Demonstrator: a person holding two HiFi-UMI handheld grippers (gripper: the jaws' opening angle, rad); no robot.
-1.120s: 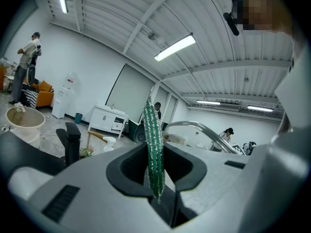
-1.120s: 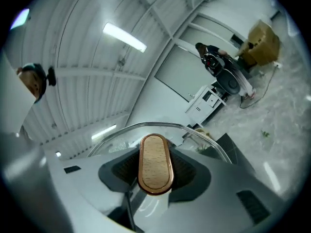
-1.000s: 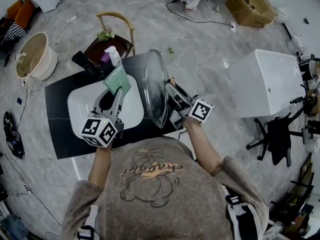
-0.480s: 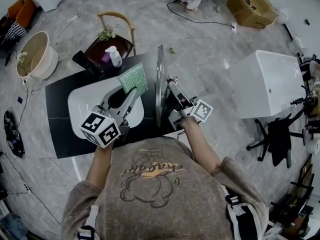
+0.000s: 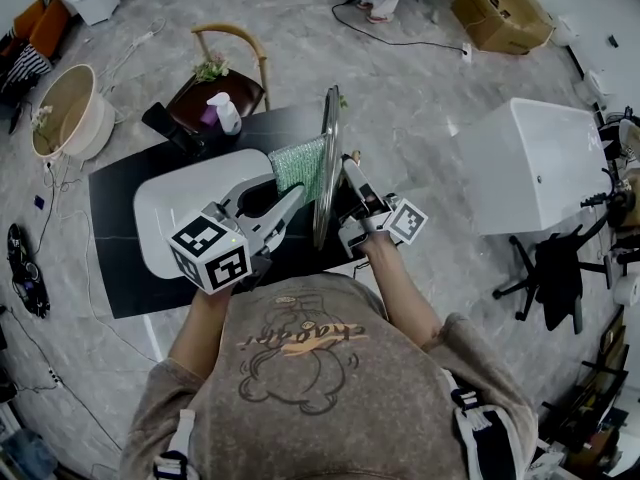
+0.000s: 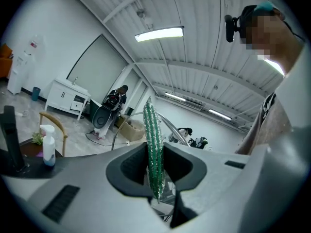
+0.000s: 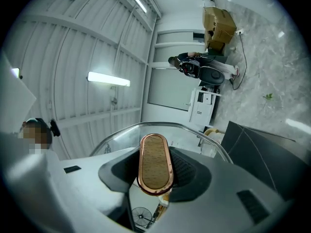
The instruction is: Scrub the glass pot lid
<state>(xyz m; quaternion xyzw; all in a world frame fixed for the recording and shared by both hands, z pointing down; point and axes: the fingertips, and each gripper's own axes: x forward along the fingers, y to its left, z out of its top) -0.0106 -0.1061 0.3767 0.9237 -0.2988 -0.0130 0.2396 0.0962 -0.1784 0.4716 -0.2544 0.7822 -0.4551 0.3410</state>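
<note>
The glass pot lid stands on edge above the black table, seen edge-on in the head view. My right gripper is shut on its wooden, copper-rimmed handle, and the glass dome curves behind the jaws. My left gripper is shut on a green scrub pad, held upright at the lid's left face. I cannot tell whether pad and glass touch. In the left gripper view the scrub pad stands edge-on between the jaws, with the lid's rim arcing behind it.
A white basin lies on the black table under the left gripper. A soap bottle stands on a chair behind. A white cabinet is at the right and a beige tub at the far left.
The left gripper has carried the green pad right and up, close to the lid. The lid has turned from showing its broad face to standing edge-on.
</note>
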